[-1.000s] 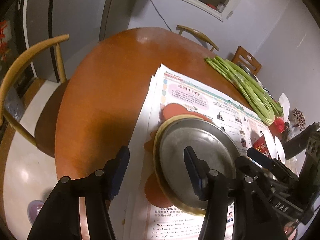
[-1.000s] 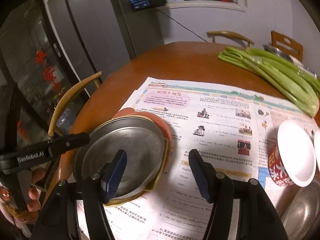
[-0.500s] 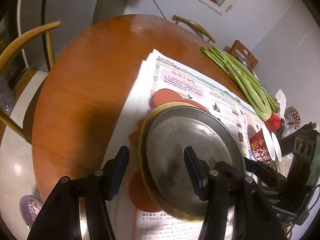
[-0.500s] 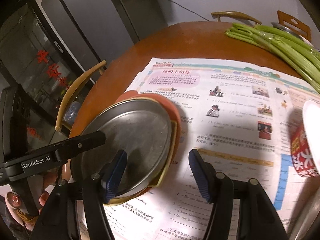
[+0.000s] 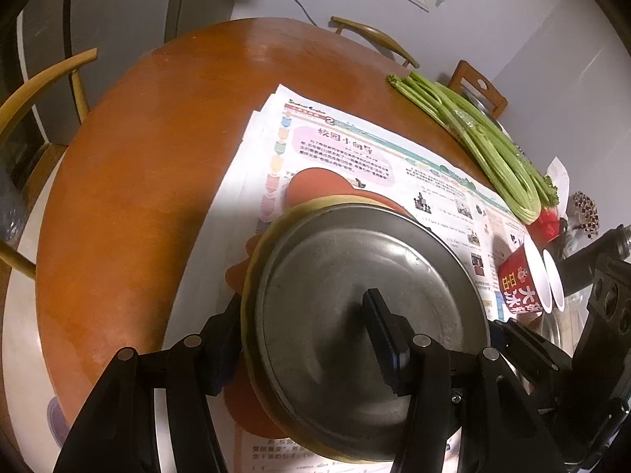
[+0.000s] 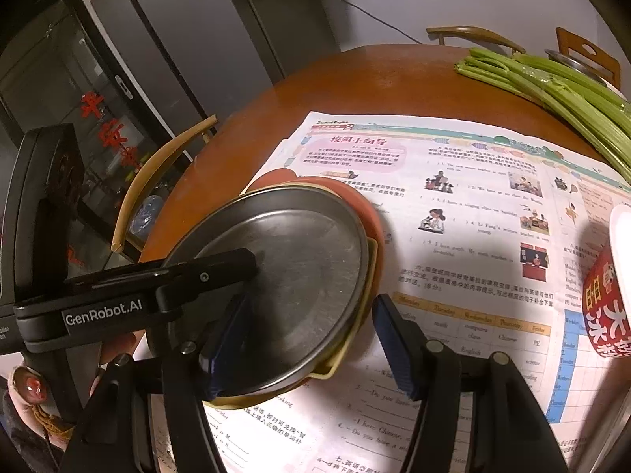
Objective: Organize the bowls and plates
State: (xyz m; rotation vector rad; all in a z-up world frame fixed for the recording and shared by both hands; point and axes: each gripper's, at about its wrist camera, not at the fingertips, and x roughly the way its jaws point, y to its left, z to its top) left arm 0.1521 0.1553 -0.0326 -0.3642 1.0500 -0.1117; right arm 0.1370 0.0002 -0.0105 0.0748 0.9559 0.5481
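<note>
A steel plate (image 5: 355, 276) lies on top of a yellow plate (image 5: 252, 268) and an orange plate (image 5: 315, 185), stacked on newspaper. The stack also shows in the right wrist view (image 6: 299, 244). My left gripper (image 5: 303, 335) is open and straddles the near rim of the stack, one finger over the steel plate, the other outside the rim. My right gripper (image 6: 307, 347) is open, with its jaws on either side of the stack's right rim. Two red bowls (image 5: 520, 287) lie nested on their side to the right, and they show in the right wrist view (image 6: 607, 287).
The round wooden table (image 5: 157, 157) carries spread newspaper (image 6: 453, 197) and a bunch of celery (image 5: 481, 146) at the far right. Wooden chairs (image 5: 35, 90) stand around the table. A dark fridge (image 6: 189, 51) stands behind it.
Both grippers have moved in on the plate stack. The left gripper's jaws now straddle its near rim and the right gripper's jaws its right rim.
</note>
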